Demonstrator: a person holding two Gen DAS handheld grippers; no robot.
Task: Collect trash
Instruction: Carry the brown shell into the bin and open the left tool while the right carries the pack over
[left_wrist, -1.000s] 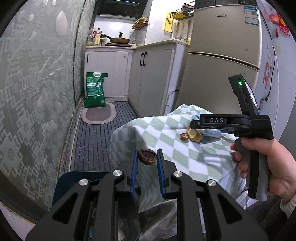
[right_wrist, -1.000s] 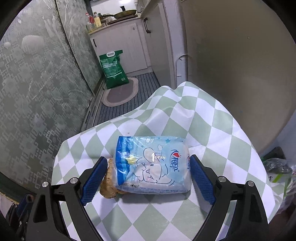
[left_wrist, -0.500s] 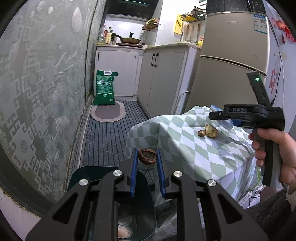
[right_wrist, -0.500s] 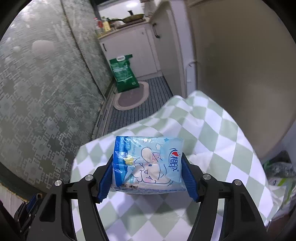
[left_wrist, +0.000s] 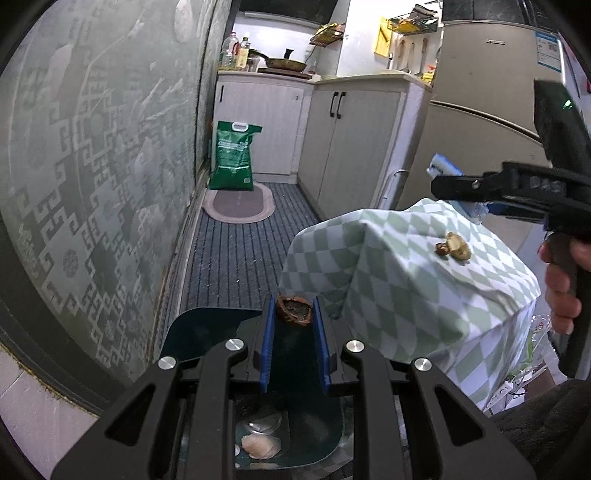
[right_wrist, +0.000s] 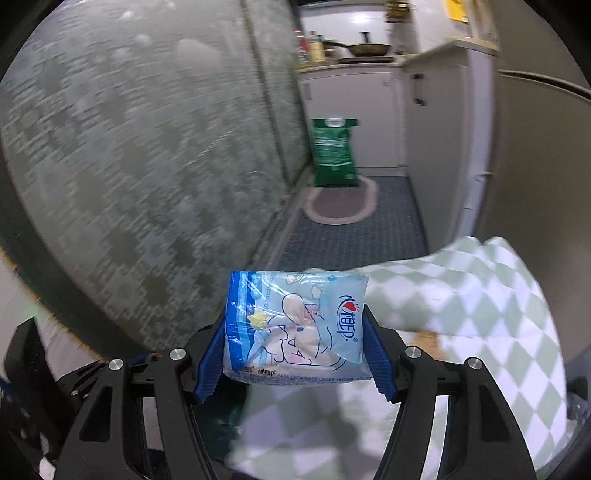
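My left gripper (left_wrist: 294, 308) is shut on a brown nut shell (left_wrist: 294, 309) and holds it over the open dark green trash bin (left_wrist: 207, 328), which has pale scraps inside. My right gripper (right_wrist: 295, 328) is shut on a light blue tissue packet (right_wrist: 295, 325) and holds it in the air past the left edge of the checked table (right_wrist: 480, 295). In the left wrist view the right gripper (left_wrist: 458, 184) hangs above the table with the packet's blue corner (left_wrist: 443, 168) showing. Two brown peel scraps (left_wrist: 454, 249) lie on the tablecloth.
A patterned glass wall (left_wrist: 92, 166) runs along the left. A green sack (left_wrist: 232, 155) and an oval mat (left_wrist: 238, 203) lie down the corridor by white cabinets (left_wrist: 354, 144). A fridge (left_wrist: 491, 122) stands behind the table. Plastic bags (left_wrist: 535, 332) sit at the table's right.
The right gripper closed on the tissue packet, lifted it off the table and swung it left. The left gripper drew back with the nut shell to over the bin.
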